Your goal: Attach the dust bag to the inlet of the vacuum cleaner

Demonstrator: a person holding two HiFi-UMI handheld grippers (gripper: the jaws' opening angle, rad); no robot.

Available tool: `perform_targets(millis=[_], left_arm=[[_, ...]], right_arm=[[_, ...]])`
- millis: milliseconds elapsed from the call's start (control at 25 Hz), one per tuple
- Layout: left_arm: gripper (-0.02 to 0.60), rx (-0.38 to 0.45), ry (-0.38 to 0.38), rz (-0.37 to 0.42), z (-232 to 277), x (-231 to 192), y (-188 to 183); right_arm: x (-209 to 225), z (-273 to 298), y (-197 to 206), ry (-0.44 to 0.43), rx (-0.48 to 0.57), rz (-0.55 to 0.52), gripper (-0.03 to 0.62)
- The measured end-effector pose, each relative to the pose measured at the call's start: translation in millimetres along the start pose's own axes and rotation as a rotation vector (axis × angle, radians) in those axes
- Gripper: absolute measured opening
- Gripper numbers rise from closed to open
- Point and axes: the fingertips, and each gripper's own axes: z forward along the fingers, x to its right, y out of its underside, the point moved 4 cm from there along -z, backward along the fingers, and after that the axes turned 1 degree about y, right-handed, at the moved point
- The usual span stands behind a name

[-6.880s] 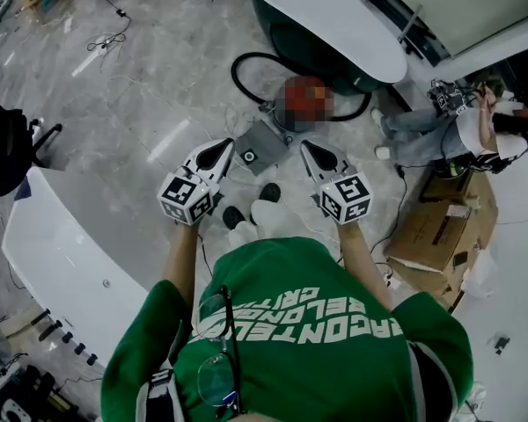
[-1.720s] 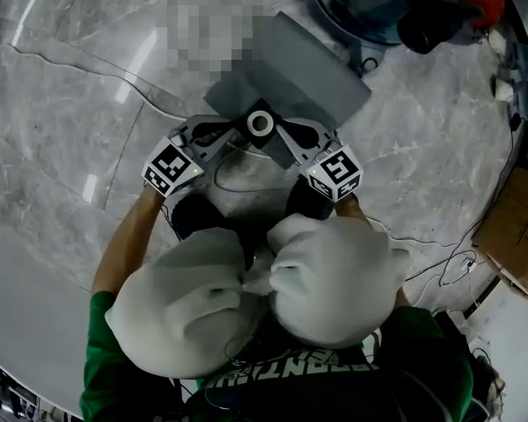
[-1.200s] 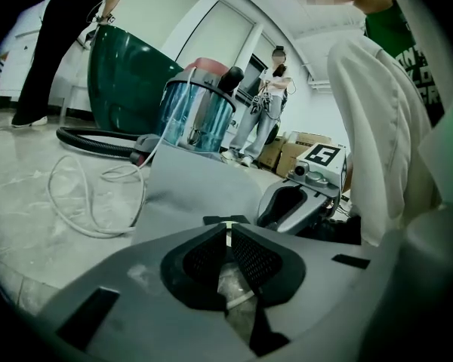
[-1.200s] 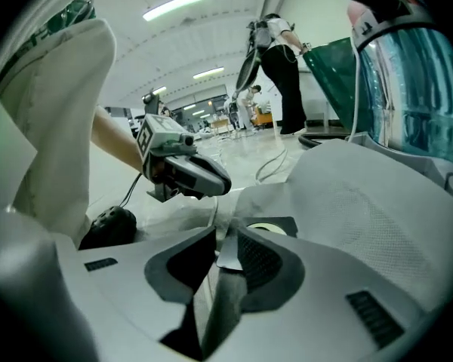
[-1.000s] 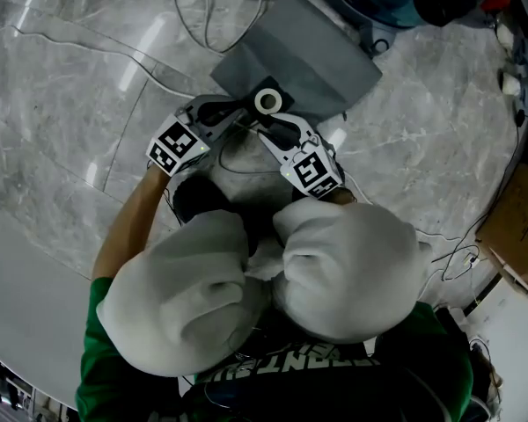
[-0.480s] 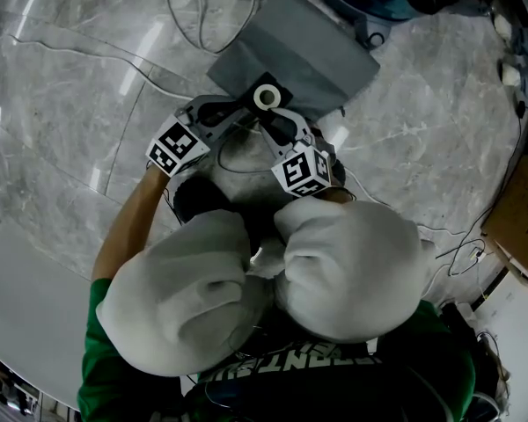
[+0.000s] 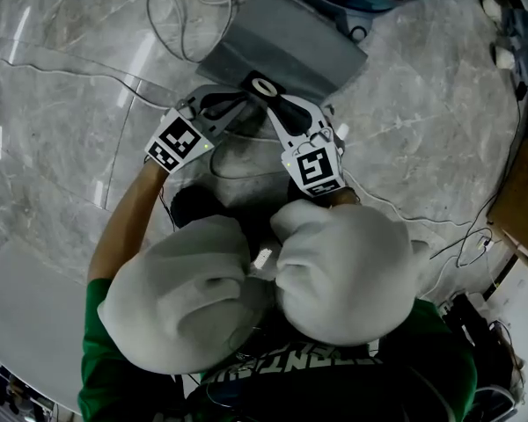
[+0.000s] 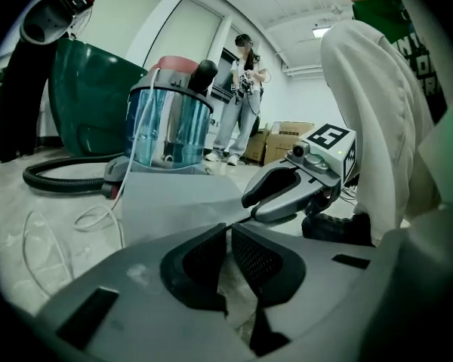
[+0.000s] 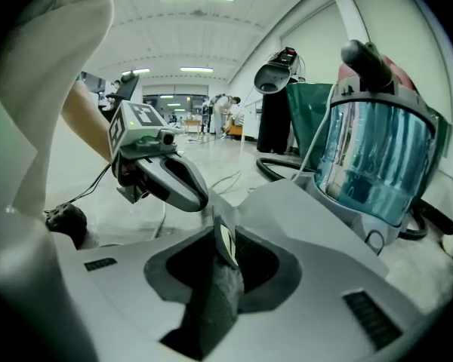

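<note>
The flat grey dust bag [image 7: 290,51] rests on the marble floor [image 7: 70,104] just before the blue, see-through vacuum cleaner [image 9: 377,157]. The left gripper [image 8: 229,228] pinches its thin edge. The right gripper [image 9: 225,232], jaws just closing, clasps its white-ringed collar. A white cable [image 7: 172,16] loops nearby.

Sitting on the pale marble floor [image 7: 62,121]: vacuum cleaner [image 8: 170,127], black hose [image 8: 60,173], looping white cable [image 7: 172,11], cardboard box [image 7: 521,202].

The dust bag [image 7: 290,47] looks matt grey and cloth-like, with a smooth white collar ring [image 7: 264,86]. Under the dust bag, the floor [image 7: 70,104] is polished, grey-veined stone and catches streaks of light. Beyond the dust bag, the vacuum cleaner [image 8: 170,130] shows glossy see-through blue plastic, and its hose [image 8: 60,173] is ribbed black. At the dust bag's edge, the left hand-held gripper [image 8: 230,228] is smooth grey plastic with finely dimpled black pads [image 8: 260,259].
</note>
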Motion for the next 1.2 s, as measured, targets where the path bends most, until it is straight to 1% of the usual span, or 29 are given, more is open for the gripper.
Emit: perform_targets(millis=[200, 320, 480, 680, 800, 960, 1120, 1200], left_arm=[[0.005, -0.006, 0.017, 0.040, 14, -12, -20], [0.005, -0.008, 0.019, 0.063, 16, -18, -28], [0.005, -0.013, 0.024, 0.100, 13, -24, -40], [0.005, -0.015, 0.024, 0.137, 8, -36, -61], [0.005, -0.017, 0.032, 0.176, 8, -41, -75], [0.005, -0.002, 0.040, 0.241, 9, -47, -105], [0.008, 0.003, 0.058, 0.299, 12, -58, -134], [0.022, -0.003, 0.082, 0.311, 14, -63, -145]], right_arm=[[27, 1, 0, 0.047, -0.002, 0.034, 0.063], [39, 5, 7, 0.050, -0.019, 0.058, 0.051], [50, 11, 14, 0.033, -0.026, 0.084, 0.025], [57, 13, 11, -0.042, -0.020, 0.145, 0.017], [58, 6, 2, -0.078, -0.003, 0.141, 0.015], [63, -8, -22, -0.116, 0.047, 0.132, 0.014], [72, -22, -46, -0.125, 0.085, 0.097, 0.014], [77, -30, -60, -0.131, 0.131, 0.090, 0.014]])
